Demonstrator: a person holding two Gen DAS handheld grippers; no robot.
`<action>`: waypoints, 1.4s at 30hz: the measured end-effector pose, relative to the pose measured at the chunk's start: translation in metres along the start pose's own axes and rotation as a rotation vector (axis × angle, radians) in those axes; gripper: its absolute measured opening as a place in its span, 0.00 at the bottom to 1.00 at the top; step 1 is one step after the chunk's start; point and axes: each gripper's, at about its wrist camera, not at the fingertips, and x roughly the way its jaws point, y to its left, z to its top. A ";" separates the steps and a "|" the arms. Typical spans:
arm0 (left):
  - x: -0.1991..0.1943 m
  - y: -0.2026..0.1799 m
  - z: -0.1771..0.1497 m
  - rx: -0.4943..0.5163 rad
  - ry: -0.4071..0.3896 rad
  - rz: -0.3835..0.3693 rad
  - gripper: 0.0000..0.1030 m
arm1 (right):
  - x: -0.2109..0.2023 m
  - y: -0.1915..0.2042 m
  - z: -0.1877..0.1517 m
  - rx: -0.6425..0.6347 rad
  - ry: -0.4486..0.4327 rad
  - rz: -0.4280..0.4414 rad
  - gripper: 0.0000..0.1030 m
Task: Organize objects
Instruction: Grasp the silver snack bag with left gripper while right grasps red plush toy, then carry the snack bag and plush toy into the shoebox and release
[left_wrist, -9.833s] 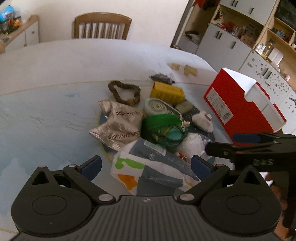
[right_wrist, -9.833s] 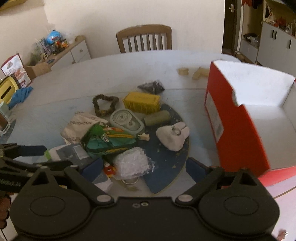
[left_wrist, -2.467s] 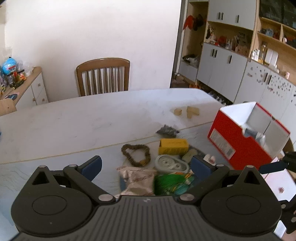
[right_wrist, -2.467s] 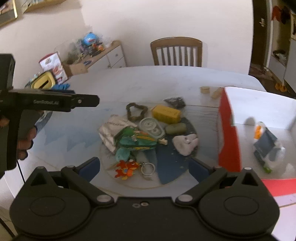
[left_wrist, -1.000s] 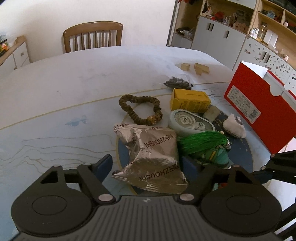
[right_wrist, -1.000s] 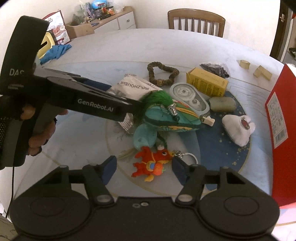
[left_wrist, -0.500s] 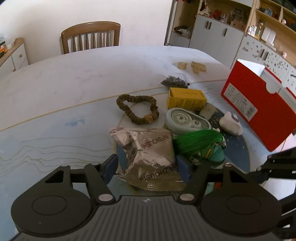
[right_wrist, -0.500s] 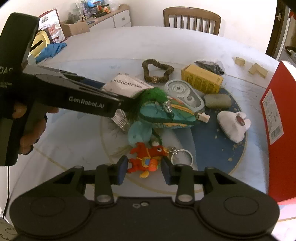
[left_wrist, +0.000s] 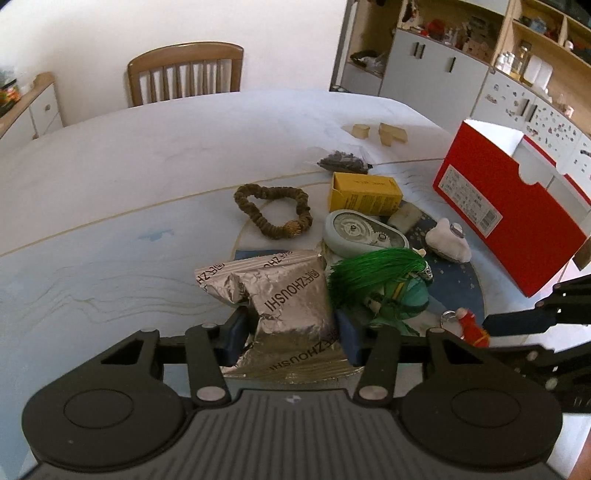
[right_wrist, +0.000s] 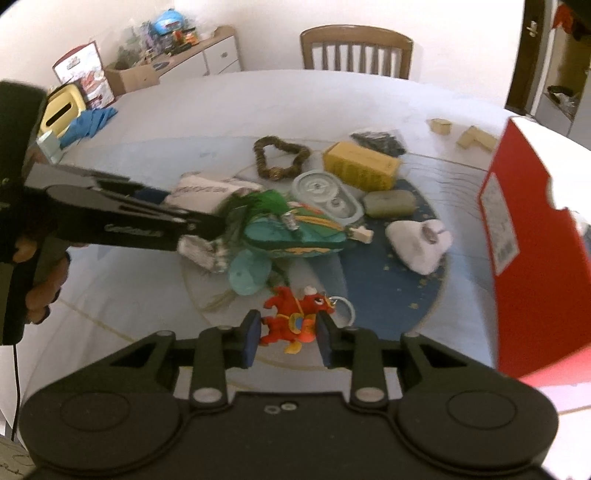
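My left gripper (left_wrist: 291, 338) is shut on the silver foil packet (left_wrist: 284, 302), its pads pressing both sides. My right gripper (right_wrist: 286, 338) is shut on the red toy keychain (right_wrist: 295, 319), whose key ring (right_wrist: 345, 308) trails to the right. The green tasselled pouch (right_wrist: 291, 230) lies between the two, next to the foil packet. The red box (right_wrist: 532, 254) stands open at the right, also in the left wrist view (left_wrist: 509, 206).
On the round blue mat (right_wrist: 384, 291) lie a grey oval case (right_wrist: 325, 197), a yellow box (right_wrist: 360, 164), a green soap-like block (right_wrist: 388, 205), a white lump (right_wrist: 419, 240). A bead bracelet (right_wrist: 280, 157), dark bag (right_wrist: 376, 142) and wooden blocks (right_wrist: 458, 134) lie beyond. A chair (right_wrist: 356, 50) stands behind the table.
Both grippers closed over the last second: the left onto the foil packet, the right onto the red keychain. Earlier a grey-white bag went into the red box.
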 end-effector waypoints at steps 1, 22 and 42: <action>-0.005 0.000 0.000 -0.004 -0.005 0.002 0.49 | -0.004 -0.002 0.000 0.007 -0.006 0.000 0.29; -0.083 -0.063 0.038 0.021 -0.103 -0.060 0.49 | -0.110 -0.063 0.023 0.065 -0.241 0.015 0.29; -0.068 -0.202 0.104 0.159 -0.135 -0.133 0.49 | -0.165 -0.180 0.032 0.099 -0.342 -0.080 0.29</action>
